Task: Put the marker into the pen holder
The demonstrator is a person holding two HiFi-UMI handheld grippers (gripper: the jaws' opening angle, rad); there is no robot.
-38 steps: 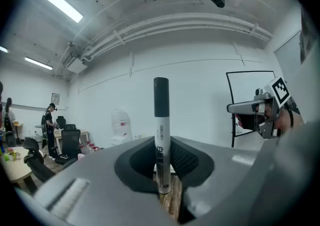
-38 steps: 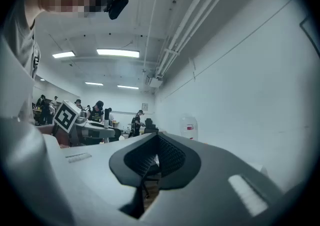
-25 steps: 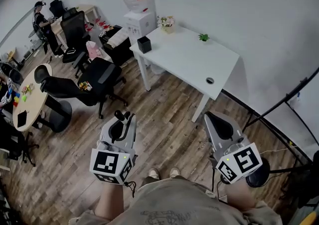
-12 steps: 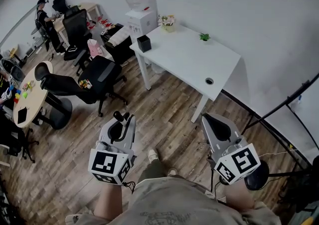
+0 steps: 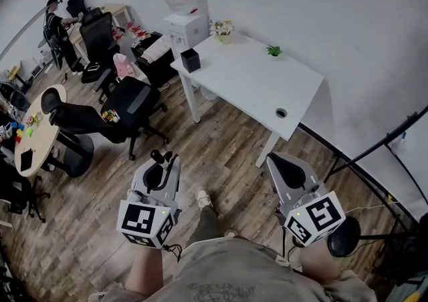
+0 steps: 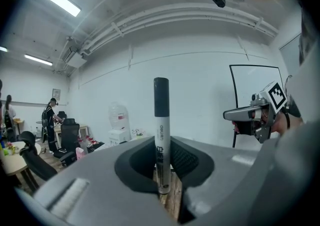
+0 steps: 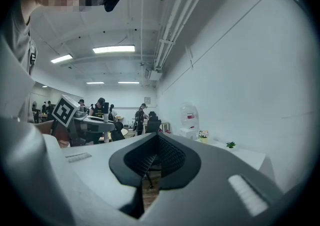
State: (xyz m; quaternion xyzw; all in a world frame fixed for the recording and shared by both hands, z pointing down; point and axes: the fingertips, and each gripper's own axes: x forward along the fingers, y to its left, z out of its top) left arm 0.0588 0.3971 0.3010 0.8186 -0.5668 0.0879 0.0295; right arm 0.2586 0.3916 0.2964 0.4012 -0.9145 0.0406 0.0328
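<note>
A black-capped white marker (image 6: 161, 120) stands upright between the jaws of my left gripper (image 6: 163, 172), which is shut on it. In the head view its dark tip (image 5: 159, 158) sticks out above the left gripper (image 5: 164, 164) at lower left. A small black pen holder (image 5: 191, 60) stands at the near left corner of the white table (image 5: 261, 87), well ahead of both grippers. My right gripper (image 5: 275, 162) is shut, with nothing held in the right gripper view (image 7: 149, 172). Both hang over the wood floor.
On the table are a flower pot (image 5: 224, 29) and a small green plant (image 5: 273, 50). A water dispenser (image 5: 186, 23) stands behind the table. Black office chairs (image 5: 127, 103) and a round table (image 5: 37, 137) are at the left, a black stand (image 5: 374, 150) at the right.
The view has shifted a little toward the table and a foot has come forward on the floor. Both grippers keep their pose, the marker still held in the left one.
</note>
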